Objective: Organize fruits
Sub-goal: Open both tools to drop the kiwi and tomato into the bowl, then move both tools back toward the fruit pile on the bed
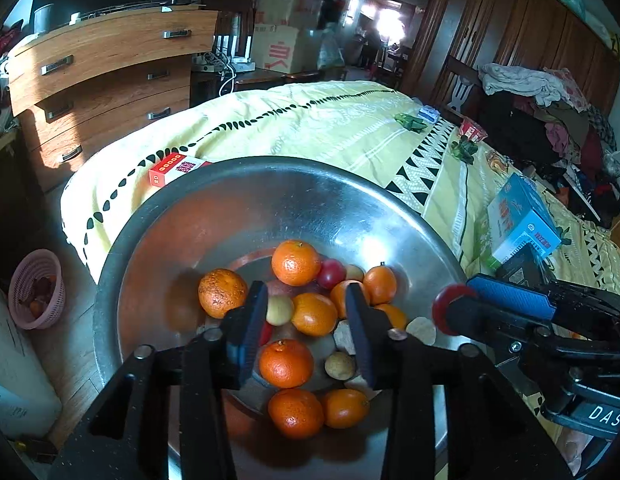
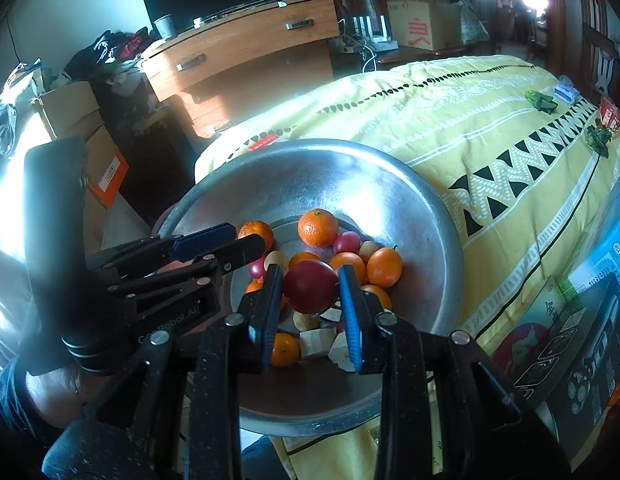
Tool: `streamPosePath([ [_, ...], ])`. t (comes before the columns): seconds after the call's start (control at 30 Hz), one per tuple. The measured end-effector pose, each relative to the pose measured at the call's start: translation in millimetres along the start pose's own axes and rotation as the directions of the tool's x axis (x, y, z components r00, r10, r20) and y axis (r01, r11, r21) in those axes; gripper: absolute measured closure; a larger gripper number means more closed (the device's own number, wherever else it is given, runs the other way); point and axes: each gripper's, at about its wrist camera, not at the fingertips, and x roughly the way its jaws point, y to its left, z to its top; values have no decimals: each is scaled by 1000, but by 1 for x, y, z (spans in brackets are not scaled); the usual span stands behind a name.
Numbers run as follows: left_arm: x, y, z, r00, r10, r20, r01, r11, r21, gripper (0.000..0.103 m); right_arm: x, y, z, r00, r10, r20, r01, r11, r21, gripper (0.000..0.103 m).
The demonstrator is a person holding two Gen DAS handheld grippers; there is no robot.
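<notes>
We look down into a steel basin (image 1: 214, 216) on a yellow quilt (image 1: 329, 120). The left gripper (image 1: 306, 308) hangs over the fruit pile, jaws apart, nothing pinched between them. Oranges (image 1: 296, 262) lie from 9 to 6 o'clock. At 3 o'clock, the right gripper (image 1: 453, 312) clamps a red fruit (image 1: 441, 308) over the rim.

Two cameras, both looking down into my bowl.
Each sits close behind its tool; both see the metal bowl (image 1: 158, 216) (image 2: 409, 200) and yellow bed (image 1: 310, 120) (image 2: 469, 120).
</notes>
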Motion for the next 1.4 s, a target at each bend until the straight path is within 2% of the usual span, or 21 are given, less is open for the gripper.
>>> streamPosePath([
  [0.03, 0, 0, 0, 1000, 7, -1, -7, 1000, 0, 53, 0, 0, 0, 1000, -2, -1, 2, 1000, 0, 71],
  [0.1, 1, 1, 0, 1000, 15, -1, -15, 1000, 0, 48, 0, 0, 0, 1000, -4, 2, 4, 1000, 1, 54],
  [0.13, 1, 1, 0, 1000, 31, -1, -31, 1000, -1, 45, -2, 1, -1, 1000, -8, 10, 8, 1000, 2, 39],
  [0.17, 0, 2, 0, 999, 35, -2, -35, 999, -5, 41, -4, 0, -1, 1000, -18, 18, 18, 1000, 2, 32],
  [0.2, 0, 2, 0, 999, 41, -2, -41, 999, -6, 38, -5, 0, -1, 999, -22, 24, 22, 1000, 4, 30],
  [0.37, -9, -3, 2, 995, 93, 25, -93, 996, 6, 28, -27, 3, -1, 996, -50, 75, 51, 999, -11, 29],
  [0.5, -20, -13, 4, 988, 135, 69, -138, 990, 32, 27, -64, 9, -8, 985, -64, 158, 71, 997, -37, 29],
  [0.63, -34, -29, 7, 977, 175, 124, -184, 981, 66, 26, -107, 9, -24, 963, -99, 249, 113, 993, -42, 26],
  [0.7, -43, -38, 8, 966, 204, 162, -219, 972, 81, 18, -124, 6, -35, 951, -126, 282, 141, 989, -35, 24],
  [0.8, -55, -55, 9, 952, 216, 215, -244, 963, 112, 16, -151, 1, -57, 930, -171, 326, 188, 982, -22, 21],
  [0.87, -61, -66, 9, 949, 214, 232, -248, 960, 129, 9, -163, -4, -68, 926, -186, 330, 196, 981, 0, 21],
  [1.07, -76, -103, 8, 949, 168, 265, -219, 960, 176, 8, -195, -20, -93, 907, -244, 344, 236, 970, 64, 19],
  [1.2, -82, -124, 5, 949, 146, 279, -208, 957, 205, 8, -215, -29, -107, 893, -273, 357, 255, 962, 100, 13],
  [1.4, -88, -152, -1, 949, 124, 291, -197, 951, 238, 8, -233, -39, -129, 886, -292, 361, 258, 956, 141, 10],
])
